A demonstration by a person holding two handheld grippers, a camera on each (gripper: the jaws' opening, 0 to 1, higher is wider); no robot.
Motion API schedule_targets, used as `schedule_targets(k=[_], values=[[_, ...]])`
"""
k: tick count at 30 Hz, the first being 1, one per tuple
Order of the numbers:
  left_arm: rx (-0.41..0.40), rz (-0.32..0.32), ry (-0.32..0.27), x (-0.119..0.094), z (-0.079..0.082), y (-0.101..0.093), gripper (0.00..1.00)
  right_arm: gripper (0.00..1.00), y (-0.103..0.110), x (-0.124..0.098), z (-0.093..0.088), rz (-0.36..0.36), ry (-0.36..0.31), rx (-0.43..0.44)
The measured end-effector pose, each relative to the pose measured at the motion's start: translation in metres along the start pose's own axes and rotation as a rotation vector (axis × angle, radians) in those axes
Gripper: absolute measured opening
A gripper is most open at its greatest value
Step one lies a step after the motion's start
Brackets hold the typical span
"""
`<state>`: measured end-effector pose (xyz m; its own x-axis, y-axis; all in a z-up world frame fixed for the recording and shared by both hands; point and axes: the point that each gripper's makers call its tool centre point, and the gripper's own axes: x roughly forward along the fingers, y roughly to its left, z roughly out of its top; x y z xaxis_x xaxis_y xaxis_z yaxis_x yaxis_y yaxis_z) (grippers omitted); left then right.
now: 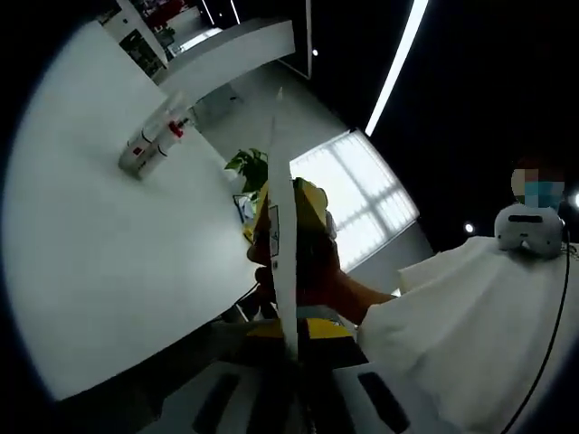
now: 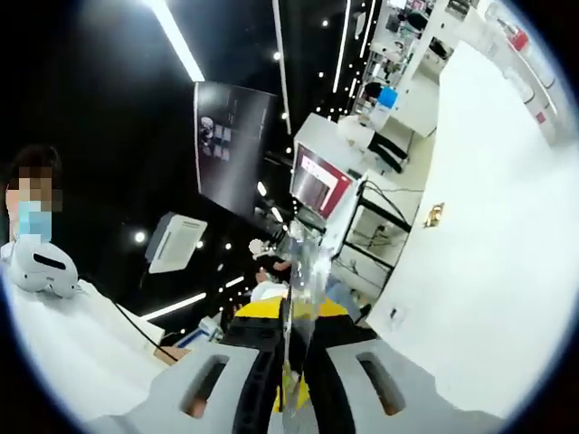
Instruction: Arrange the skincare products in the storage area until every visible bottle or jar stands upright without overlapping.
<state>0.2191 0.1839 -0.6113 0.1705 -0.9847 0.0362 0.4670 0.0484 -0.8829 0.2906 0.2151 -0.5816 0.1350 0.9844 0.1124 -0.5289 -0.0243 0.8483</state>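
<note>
Clamping a thin, clear, stiff sheet (image 1: 283, 235) edge-on in the left gripper (image 1: 291, 366), jaws closed down to the sheet's own thickness; likewise in the right gripper (image 2: 291, 384), jaws pinched nearly together on the same kind of sheet, probably the same one, though hard to say for certain. Off the near edge of the flat white table (image 1: 99, 253) with both, well apart from the work. Far across that table, lying on their sides and touching: slim white skincare bottles with a red cap (image 1: 152, 145), none upright yet, so most of the task judged still ahead. To do this step well: keep both grips even and level so the sheet neither bows nor slips; bring it down over a bare stretch of the table, clear of the bottles, not across them; lower one edge first, then release one side at a time. Avoid sweeping the sheet low over the table, since a loose bottle on its side probably rolls at a light knock. Only then reach for the bottles, one each, gripping at the body rather than the cap.
</note>
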Motion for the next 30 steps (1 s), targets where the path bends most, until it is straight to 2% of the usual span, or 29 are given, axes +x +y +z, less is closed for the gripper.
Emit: schedule_targets(k=[1,2,4,5,6,7,8,9,10,11,12,13,15,16,18,19,22,23,24,25,26,28,30], values=[[-0.003,-0.004,-0.020,-0.001,0.004,-0.001,0.02,0.22,0.000,0.001,-0.003,-0.003,0.011,-0.002],[-0.009,-0.005,-0.028,-0.002,0.005,-0.001,0.02,0.22,0.001,0.002,-0.010,-0.004,0.044,-0.002],[-0.016,-0.025,-0.043,-0.006,0.009,-0.004,0.02,0.04,0.005,0.001,-0.018,0.013,0.082,-0.047],[-0.011,-0.010,-0.027,-0.005,0.006,-0.003,0.02,0.02,0.008,0.002,-0.013,0.021,0.047,-0.040],[-0.007,-0.011,-0.032,-0.004,0.006,-0.003,0.02,0.00,0.011,0.002,-0.013,0.036,0.048,-0.001],[-0.011,-0.026,-0.025,-0.003,0.005,-0.006,0.02,0.00,0.015,0.002,-0.012,0.069,0.045,-0.008],[-0.028,-0.040,-0.031,-0.003,0.008,-0.008,0.04,0.00,0.012,0.001,-0.011,0.046,0.037,-0.033],[-0.067,-0.035,-0.090,-0.003,0.018,-0.007,0.09,0.00,0.011,0.001,-0.013,0.039,0.043,-0.043],[-0.080,-0.065,-0.098,-0.004,0.019,-0.012,0.14,0.00,0.010,0.001,-0.014,0.038,0.049,-0.047],[-0.086,-0.093,-0.094,-0.006,0.020,-0.016,0.16,0.00,0.012,0.001,-0.015,0.048,0.054,-0.033],[-0.077,-0.074,-0.090,-0.007,0.019,-0.012,0.15,0.00,0.014,0.000,-0.014,0.057,0.045,-0.018],[-0.063,-0.056,-0.111,-0.007,0.023,-0.010,0.13,0.00,0.015,0.000,-0.016,0.057,0.061,-0.018],[-0.068,-0.052,-0.106,-0.010,0.023,-0.008,0.07,0.00,0.016,0.001,-0.019,0.051,0.075,-0.029],[-0.070,-0.050,-0.084,-0.010,0.020,-0.006,0.03,0.00,0.022,0.002,-0.020,0.076,0.081,-0.023],[-0.044,-0.047,-0.089,-0.011,0.023,-0.009,0.02,0.01,0.017,0.003,-0.016,0.029,0.064,-0.084],[-0.045,-0.045,-0.087,-0.011,0.025,-0.010,0.02,0.02,0.019,0.002,-0.015,0.033,0.057,-0.076],[-0.038,-0.033,-0.046,-0.011,0.022,-0.013,0.02,0.05,0.019,-0.007,0.008,0.035,-0.078,-0.034],[-0.040,-0.029,-0.031,-0.011,0.020,-0.014,0.02,0.02,0.018,-0.012,0.004,0.039,-0.060,-0.027],[-0.028,-0.001,0.009,-0.010,0.015,-0.012,0.02,0.01,0.019,-0.011,-0.002,0.044,-0.036,-0.051],[-0.022,0.007,0.019,-0.009,0.015,-0.013,0.02,0.01,0.016,-0.012,-0.003,0.016,-0.043,-0.136],[-0.017,0.024,0.024,-0.009,0.015,-0.011,0.02,0.01,0.019,-0.012,-0.005,0.020,-0.044,-0.098],[-0.016,0.026,0.034,-0.009,0.015,-0.015,0.02,0.01,0.020,-0.012,-0.005,0.024,-0.050,-0.082],[-0.006,0.035,0.037,-0.011,0.016,-0.017,0.02,0.08,0.012,-0.014,-0.006,-0.035,-0.046,-0.085]])
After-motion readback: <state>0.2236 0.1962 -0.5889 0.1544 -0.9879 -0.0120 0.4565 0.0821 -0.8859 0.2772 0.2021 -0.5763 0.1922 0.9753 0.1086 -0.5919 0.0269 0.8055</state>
